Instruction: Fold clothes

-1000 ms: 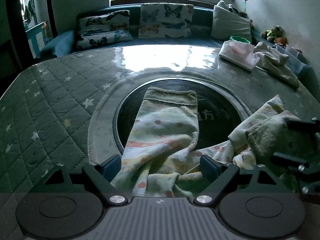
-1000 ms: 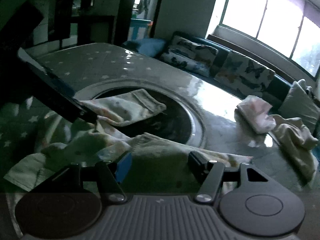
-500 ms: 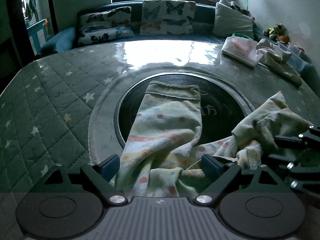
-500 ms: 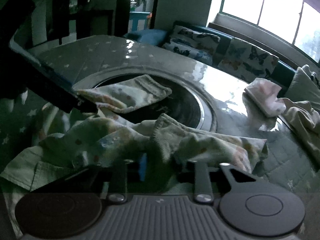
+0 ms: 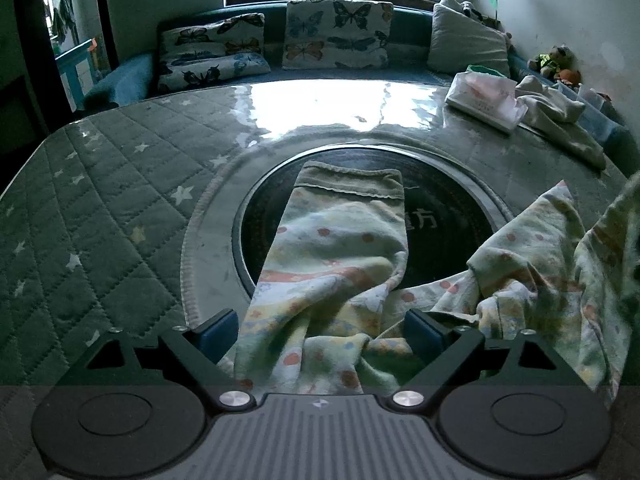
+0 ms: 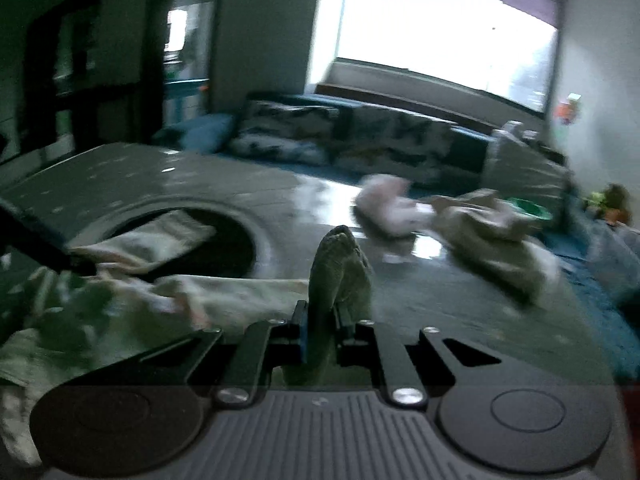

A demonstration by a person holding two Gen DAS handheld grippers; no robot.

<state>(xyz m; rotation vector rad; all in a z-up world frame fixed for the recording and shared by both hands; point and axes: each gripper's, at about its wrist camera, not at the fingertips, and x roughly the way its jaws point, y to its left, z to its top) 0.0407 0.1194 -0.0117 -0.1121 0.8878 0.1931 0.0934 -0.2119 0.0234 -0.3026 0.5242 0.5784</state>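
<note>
A soft, crumpled pair of child's trousers (image 5: 332, 264), pale cotton dotted with pastel spots, lies across the dark round inset at the middle of a glossy quilted table (image 5: 100, 216) patterned with stars. The right gripper (image 6: 322, 320) is closing its jaws on a ribbed green cuff (image 6: 340, 268) with the pads pinching it, while the left gripper (image 5: 320, 328) stands released, its blue pads (image 5: 218, 330) flanking the bunched fabric. Judging by the slack, drawing the cuff outward should flatten that leg, provided the other tongs pin the middle.

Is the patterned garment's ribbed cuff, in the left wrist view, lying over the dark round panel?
Yes: the ribbed cuff rests flat across the dark round panel.
</note>
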